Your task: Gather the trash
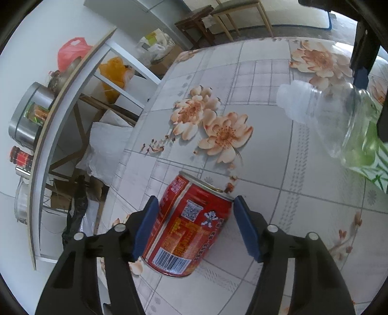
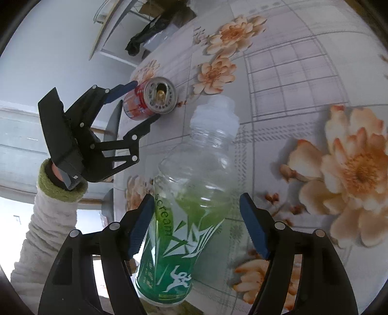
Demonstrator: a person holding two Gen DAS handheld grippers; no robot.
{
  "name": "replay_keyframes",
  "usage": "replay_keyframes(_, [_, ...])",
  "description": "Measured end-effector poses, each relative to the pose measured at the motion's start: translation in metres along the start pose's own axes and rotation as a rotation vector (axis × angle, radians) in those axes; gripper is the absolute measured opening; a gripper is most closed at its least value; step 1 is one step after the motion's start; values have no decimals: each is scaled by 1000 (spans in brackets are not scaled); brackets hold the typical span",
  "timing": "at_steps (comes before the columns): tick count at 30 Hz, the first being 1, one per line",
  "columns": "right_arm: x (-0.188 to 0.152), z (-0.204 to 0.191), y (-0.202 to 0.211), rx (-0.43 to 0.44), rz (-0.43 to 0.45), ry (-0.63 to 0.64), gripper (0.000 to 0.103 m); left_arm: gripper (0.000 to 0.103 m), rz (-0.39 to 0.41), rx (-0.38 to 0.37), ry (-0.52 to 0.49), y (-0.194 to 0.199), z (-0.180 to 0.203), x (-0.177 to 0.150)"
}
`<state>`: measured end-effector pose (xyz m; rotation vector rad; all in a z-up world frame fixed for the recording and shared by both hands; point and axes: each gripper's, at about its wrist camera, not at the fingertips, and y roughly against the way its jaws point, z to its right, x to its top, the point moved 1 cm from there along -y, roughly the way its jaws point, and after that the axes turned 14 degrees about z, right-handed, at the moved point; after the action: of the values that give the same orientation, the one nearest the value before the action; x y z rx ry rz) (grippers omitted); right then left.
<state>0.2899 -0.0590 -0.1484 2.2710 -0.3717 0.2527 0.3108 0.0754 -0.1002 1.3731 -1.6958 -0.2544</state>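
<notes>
A red drink can (image 1: 188, 227) lies on its side on the flowered tablecloth (image 1: 266, 169). My left gripper (image 1: 195, 229) is shut on the red can, one blue pad on each side; it also shows in the right wrist view (image 2: 143, 101) with the can (image 2: 150, 99). A clear plastic bottle with a green label (image 2: 191, 201) sits between the fingers of my right gripper (image 2: 197, 223). Its left pad touches the bottle; a gap shows at the right pad (image 2: 254, 225). The bottle (image 1: 339, 121) also shows at the right in the left wrist view.
A shelf (image 1: 60, 109) with a steel pot (image 1: 29, 116) and jars stands left of the table. Plastic bags (image 1: 114, 75), cardboard and a white sack (image 1: 106, 147) lie on the floor under it. Wooden chairs (image 1: 218, 21) stand beyond the table's far edge.
</notes>
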Motion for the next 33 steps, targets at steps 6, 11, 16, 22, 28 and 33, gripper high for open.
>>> replay_keyframes(6, [-4,7,-4,58,6,-55,64,23,42,47,88,11,-13,2])
replay_keyframes(11, [-10,9,1,62,8,-61,64,29,31,37,116,8,-18,0])
replay_keyframes(16, [-11,10,-5,63,6,-66,64,60,-35,-30,154,-8,-29,1])
replay_keyframes(22, [-10,13,-4,72,6,-71,65,61,-152,-86,187,-39,-56,5])
replay_keyframes(28, [-9,19,-6,88,6,-76,65,65,-241,-97,107,-63,-56,4])
replay_keyframes(33, [-10,23,-5,98,6,-76,64,65,-243,-96,65,-61,-52,3])
